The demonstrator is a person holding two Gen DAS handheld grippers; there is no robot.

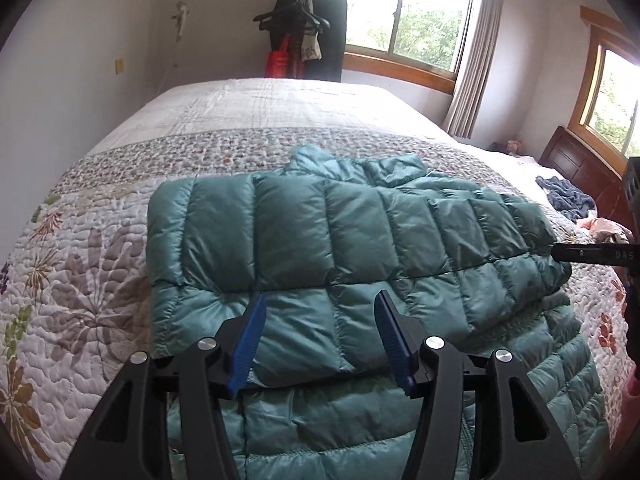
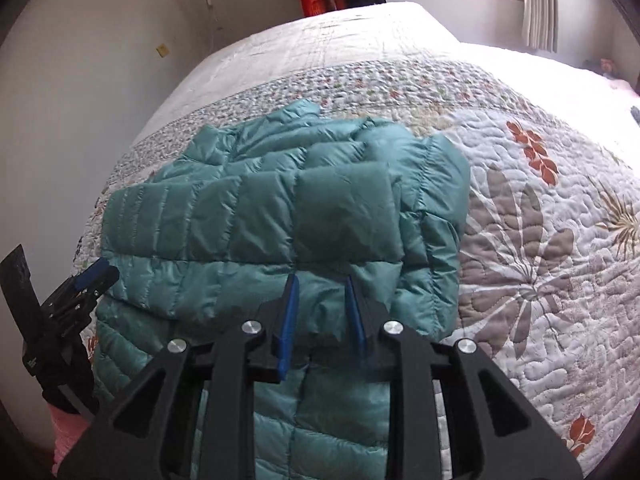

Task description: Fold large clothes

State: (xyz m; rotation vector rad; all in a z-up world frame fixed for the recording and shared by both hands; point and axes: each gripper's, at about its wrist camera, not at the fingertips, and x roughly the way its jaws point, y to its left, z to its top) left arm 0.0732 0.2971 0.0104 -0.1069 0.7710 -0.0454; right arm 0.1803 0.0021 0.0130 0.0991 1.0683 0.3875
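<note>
Teal puffer jacket [image 1: 320, 248] spread folded on the floral quilt [image 1: 80, 280], just ahead of both sets of jaws. Left gripper [image 1: 320, 320] spread wide over the near fold. Right gripper [image 2: 322, 304] half-parted, gripping nothing visible.

Left gripper [image 1: 320, 312] fingers spread over teal puffer jacket [image 1: 320, 232].

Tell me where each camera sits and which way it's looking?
Left wrist: on the left gripper, jaws open, looking along its fingers over the teal puffer jacket toward the window.
Right wrist: on the right gripper, jaws open over the jacket's folded edge; the left gripper shows at far left.
Both share the jacket and the floral quilt.
</note>
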